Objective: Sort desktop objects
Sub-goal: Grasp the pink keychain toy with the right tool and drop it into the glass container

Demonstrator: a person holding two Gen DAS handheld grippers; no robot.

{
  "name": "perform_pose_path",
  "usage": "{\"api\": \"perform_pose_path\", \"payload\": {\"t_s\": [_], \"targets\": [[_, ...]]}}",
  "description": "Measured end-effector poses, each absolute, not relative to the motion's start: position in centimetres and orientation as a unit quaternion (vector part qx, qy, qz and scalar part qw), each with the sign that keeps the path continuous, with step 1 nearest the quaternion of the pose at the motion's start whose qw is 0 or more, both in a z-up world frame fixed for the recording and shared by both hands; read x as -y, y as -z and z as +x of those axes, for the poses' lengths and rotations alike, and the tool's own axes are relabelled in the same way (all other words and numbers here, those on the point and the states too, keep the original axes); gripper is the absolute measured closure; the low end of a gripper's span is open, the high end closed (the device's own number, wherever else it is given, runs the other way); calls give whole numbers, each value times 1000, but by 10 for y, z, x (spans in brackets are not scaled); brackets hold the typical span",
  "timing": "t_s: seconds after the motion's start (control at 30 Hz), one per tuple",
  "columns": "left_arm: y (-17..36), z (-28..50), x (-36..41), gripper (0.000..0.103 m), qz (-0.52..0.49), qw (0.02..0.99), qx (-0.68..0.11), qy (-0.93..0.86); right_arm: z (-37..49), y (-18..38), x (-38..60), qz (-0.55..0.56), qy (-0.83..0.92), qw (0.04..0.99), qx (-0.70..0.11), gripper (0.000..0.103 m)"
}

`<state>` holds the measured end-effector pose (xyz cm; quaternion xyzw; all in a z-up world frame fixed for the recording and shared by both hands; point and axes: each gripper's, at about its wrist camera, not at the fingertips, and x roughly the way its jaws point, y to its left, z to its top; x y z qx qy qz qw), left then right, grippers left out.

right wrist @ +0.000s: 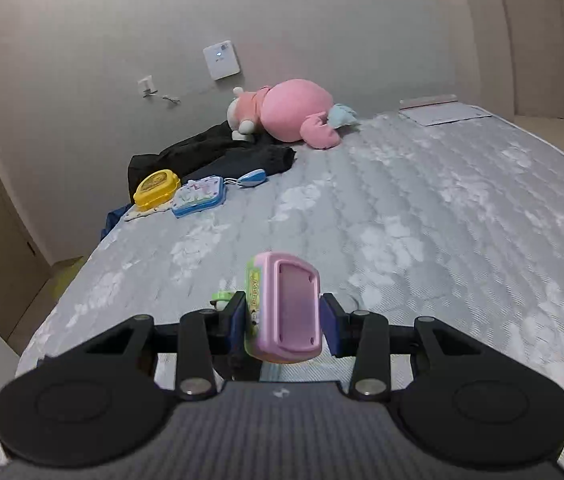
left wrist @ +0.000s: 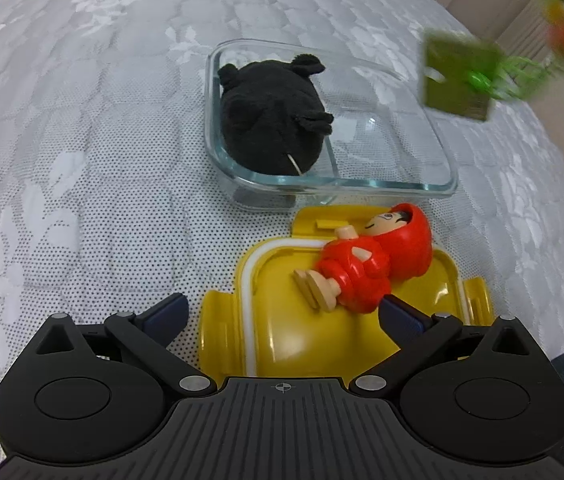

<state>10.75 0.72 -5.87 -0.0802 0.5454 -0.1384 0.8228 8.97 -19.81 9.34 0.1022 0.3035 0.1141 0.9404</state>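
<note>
**Toys in dish and lid; a case held above the bed**

A plush toy [left wrist: 272,118] lay in the left half of a glass dish [left wrist: 440,176] on the mattress [left wrist: 82,160]. Just before the dish sat a box lid [left wrist: 282,332], and a hooded figurine [left wrist: 366,264] lay on it. The left gripper [left wrist: 282,312] straddled the lid's near part. The right gripper [right wrist: 284,312] held a toy case [right wrist: 286,308] above the mattress; far behind it, to the left, lay a lidded box [right wrist: 157,188] beside a flat case [right wrist: 201,195], with a large plush doll [right wrist: 286,112] behind them.

Bed [left wrist: 82,160] bearing glass dish [left wrist: 442,168], yellow lid [left wrist: 282,332]

Pink plush doll [right wrist: 290,110] on black clothing [right wrist: 218,152], white wall panel [right wrist: 221,60], patterned bedspread [right wrist: 422,208]
</note>
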Motion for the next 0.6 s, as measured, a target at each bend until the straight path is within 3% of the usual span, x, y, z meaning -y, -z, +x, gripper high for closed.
{"api": "perform_pose_path", "payload": {"t_s": [0.3, 0.6], "targets": [[61, 115, -24, 0, -117, 816, -552, 126, 154, -38, 158, 97, -102, 915, -379, 61], [63, 117, -24, 0, -125, 812, -553, 135, 158, -6, 155, 107, -76, 902, -412, 60]]}}
